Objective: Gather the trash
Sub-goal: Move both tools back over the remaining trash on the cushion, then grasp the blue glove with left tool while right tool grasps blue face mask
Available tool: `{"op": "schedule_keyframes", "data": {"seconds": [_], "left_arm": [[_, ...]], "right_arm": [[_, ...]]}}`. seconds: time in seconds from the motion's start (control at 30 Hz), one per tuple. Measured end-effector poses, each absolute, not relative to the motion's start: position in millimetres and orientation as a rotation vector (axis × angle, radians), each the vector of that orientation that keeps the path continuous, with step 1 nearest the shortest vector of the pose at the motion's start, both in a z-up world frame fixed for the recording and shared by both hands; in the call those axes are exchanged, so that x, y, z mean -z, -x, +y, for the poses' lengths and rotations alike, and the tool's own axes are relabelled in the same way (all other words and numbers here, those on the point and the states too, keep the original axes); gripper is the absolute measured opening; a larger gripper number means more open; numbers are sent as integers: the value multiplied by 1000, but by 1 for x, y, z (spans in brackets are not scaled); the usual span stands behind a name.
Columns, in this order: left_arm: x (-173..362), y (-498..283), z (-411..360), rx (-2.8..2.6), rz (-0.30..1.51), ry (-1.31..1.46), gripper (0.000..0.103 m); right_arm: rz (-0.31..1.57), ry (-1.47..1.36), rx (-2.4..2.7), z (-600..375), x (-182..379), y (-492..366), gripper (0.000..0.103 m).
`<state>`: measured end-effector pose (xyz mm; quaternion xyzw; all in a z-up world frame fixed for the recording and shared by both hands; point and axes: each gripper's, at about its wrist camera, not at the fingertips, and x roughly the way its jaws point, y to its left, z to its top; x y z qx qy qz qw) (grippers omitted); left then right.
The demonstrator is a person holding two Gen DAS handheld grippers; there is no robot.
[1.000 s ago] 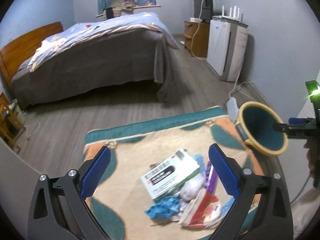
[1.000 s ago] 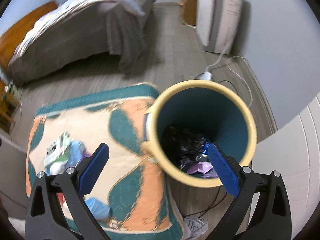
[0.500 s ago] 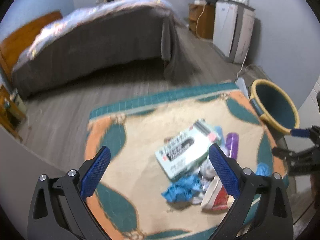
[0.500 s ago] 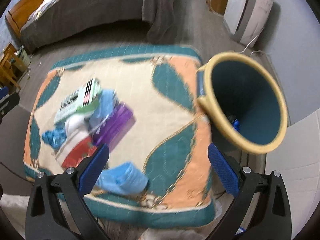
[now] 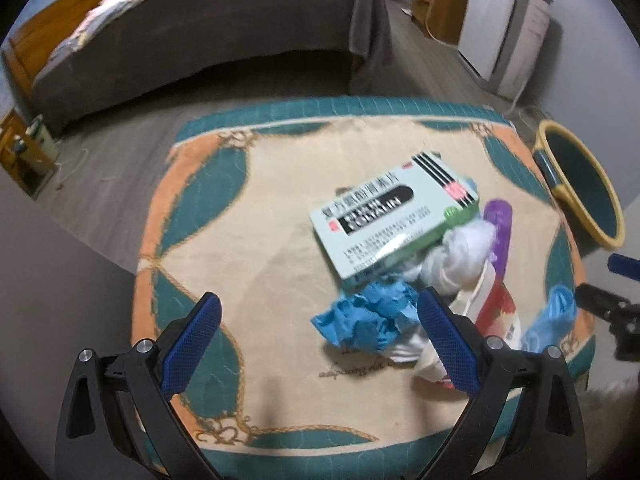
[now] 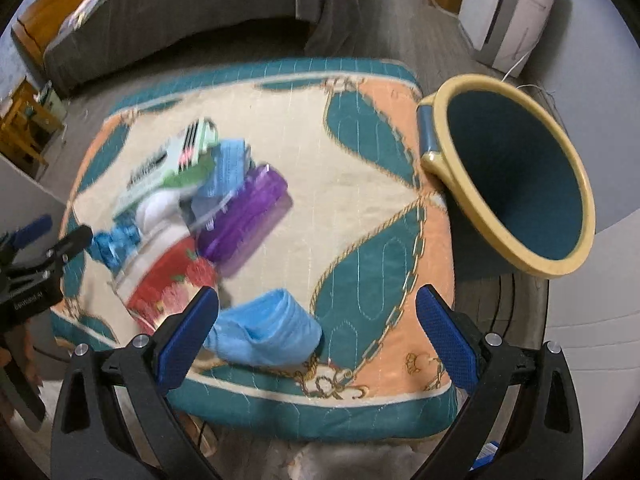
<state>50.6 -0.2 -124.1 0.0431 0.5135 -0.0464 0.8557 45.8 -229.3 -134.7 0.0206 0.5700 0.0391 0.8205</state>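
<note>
A heap of trash lies on a patterned quilted mat: a pale green medicine box, a crumpled blue glove, white tissue, a purple packet, a red-and-white wrapper and a light blue wad. A teal bin with a yellow rim stands at the mat's right edge. My left gripper hovers open above the mat, just left of the blue glove. My right gripper is open over the mat's front edge, above the light blue wad.
A bed with a grey cover stands beyond the mat on the wood floor. A white appliance and a wooden cabinet line the right wall. A small wooden shelf sits at the left.
Both grippers have dropped closer to the mat and tilted down. The right gripper swung left from above the bin to the mat's front; the trash heap looms larger in both views.
</note>
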Motion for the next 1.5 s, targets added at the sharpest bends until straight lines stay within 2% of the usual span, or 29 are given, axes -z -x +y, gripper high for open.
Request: {"op": "schedule_keyframes", "data": {"seconds": [0.13, 0.17, 0.2, 0.3, 0.37, 0.43, 0.53, 0.6, 0.77, 1.5], "left_arm": [[134, -52, -8, 125, 1118, -117, 95], [135, -52, -10, 133, 1124, -118, 91], [137, -53, -11, 150, 1134, -114, 82], [145, -55, -18, 187, 1176, -117, 69], [150, -55, -20, 200, 1200, -127, 64], [153, -55, -21, 208, 1214, -120, 59], [152, -57, -22, 225, 1215, -109, 45], [150, -56, -24, 234, 1208, -121, 35], [140, -53, -27, 256, 1185, -123, 23], [60, -44, -25, 250, 899, -120, 21]], "right_arm": [[1249, -52, -110, -228, 143, -44, 96], [1260, -56, -130, -226, 145, -43, 95], [1272, -57, -147, -224, 147, -43, 91], [1323, -62, -199, -218, 157, -41, 74], [1352, -59, -224, -214, 163, -41, 63], [1373, -52, -246, -210, 167, -40, 44], [1357, -47, -265, -208, 164, -38, 28], [1339, -54, -275, -208, 160, -39, 27], [1286, -44, -269, -212, 149, -40, 23], [1042, -175, -226, -252, 80, -52, 23]]}}
